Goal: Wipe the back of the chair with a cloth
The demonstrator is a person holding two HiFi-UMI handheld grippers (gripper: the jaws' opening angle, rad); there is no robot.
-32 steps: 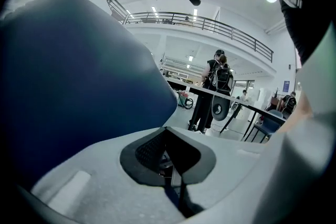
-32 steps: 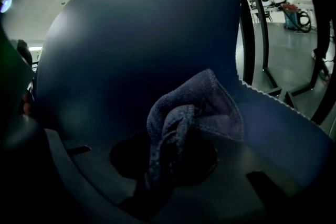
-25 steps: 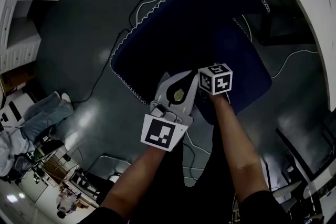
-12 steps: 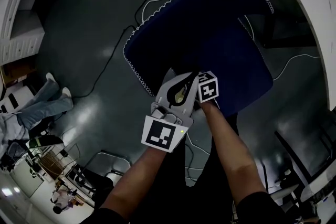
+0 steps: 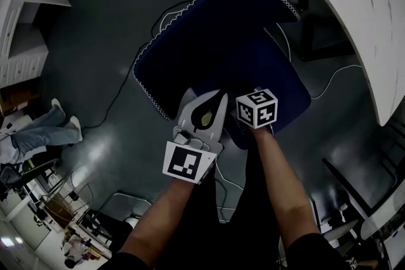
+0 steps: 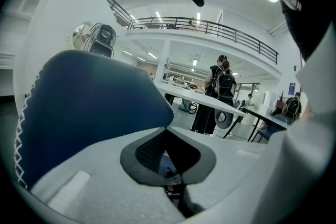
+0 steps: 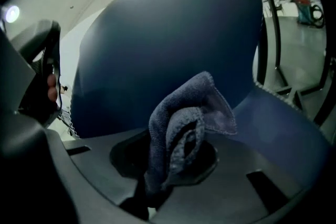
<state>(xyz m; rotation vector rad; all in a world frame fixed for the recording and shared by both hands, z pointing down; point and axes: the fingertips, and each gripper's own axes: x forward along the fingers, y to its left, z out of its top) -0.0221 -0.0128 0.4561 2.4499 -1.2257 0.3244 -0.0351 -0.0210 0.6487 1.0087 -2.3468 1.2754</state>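
A dark blue chair with white stitched edges stands below me on the grey floor. My right gripper shows mostly as its marker cube over the chair's near edge. In the right gripper view it is shut on a bunched blue-grey cloth, which is held up close to the chair's blue back; I cannot tell if they touch. My left gripper sits just left of it, shut with nothing between its jaws. Its tips are against the edge of the blue chair.
A white curved table fills the upper right. Thin cables trail over the floor left of the chair. White cabinets and a seated person's legs are at the far left. People stand in the background hall.
Both grippers have shifted slightly to the left along the chair's near edge, still side by side. The right gripper's cube has turned a little. The cloth stays held.
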